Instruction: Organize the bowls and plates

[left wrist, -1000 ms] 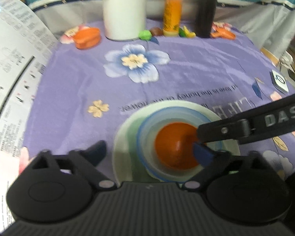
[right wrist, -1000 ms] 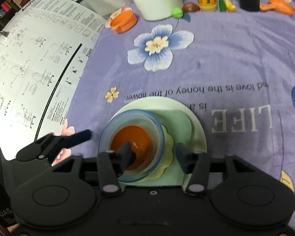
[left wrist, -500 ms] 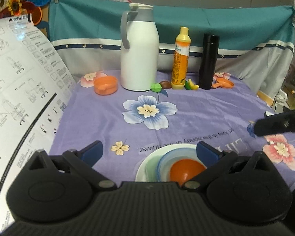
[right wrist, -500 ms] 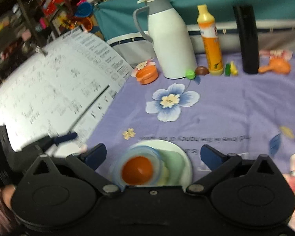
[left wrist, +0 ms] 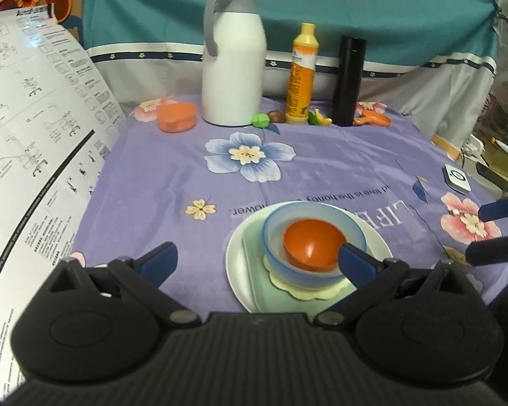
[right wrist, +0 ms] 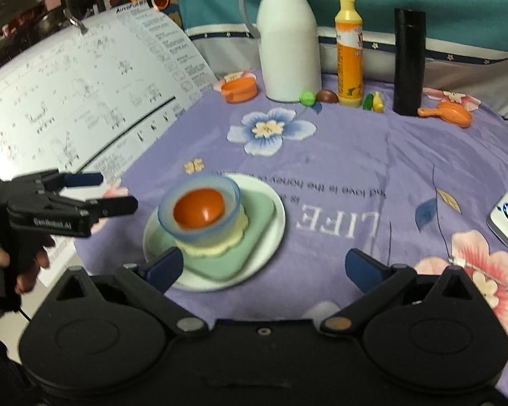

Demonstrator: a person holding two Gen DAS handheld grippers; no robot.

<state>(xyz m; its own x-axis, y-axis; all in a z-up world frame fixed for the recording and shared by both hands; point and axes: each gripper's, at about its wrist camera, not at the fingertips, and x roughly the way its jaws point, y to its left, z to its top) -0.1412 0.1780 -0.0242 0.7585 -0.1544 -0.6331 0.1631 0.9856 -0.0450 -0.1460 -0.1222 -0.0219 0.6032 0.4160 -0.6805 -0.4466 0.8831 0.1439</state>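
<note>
A stack sits on the purple flowered cloth: a white round plate (left wrist: 235,253) (right wrist: 271,237), a green square plate (left wrist: 254,270) (right wrist: 254,220), a cream scalloped dish (left wrist: 308,292) (right wrist: 216,248), a blue bowl (left wrist: 277,223) (right wrist: 199,233) and an orange bowl (left wrist: 313,245) (right wrist: 199,208) nested inside. My left gripper (left wrist: 257,262) (right wrist: 108,193) is open and empty, left of the stack. My right gripper (right wrist: 264,269) (left wrist: 491,230) is open and empty, near the stack's front right.
At the back stand a white thermos (left wrist: 232,57), a yellow bottle (left wrist: 301,74), a black flask (left wrist: 350,81), a small orange bowl (left wrist: 176,116), an orange scoop (right wrist: 448,113) and small toy foods (left wrist: 260,120). A large printed sheet (left wrist: 27,142) lies left. A white device (right wrist: 506,216) lies right.
Both grippers have let go of the bowls and pulled back and up from the stack, opening wide. The orange bowl now rests inside the blue bowl.
</note>
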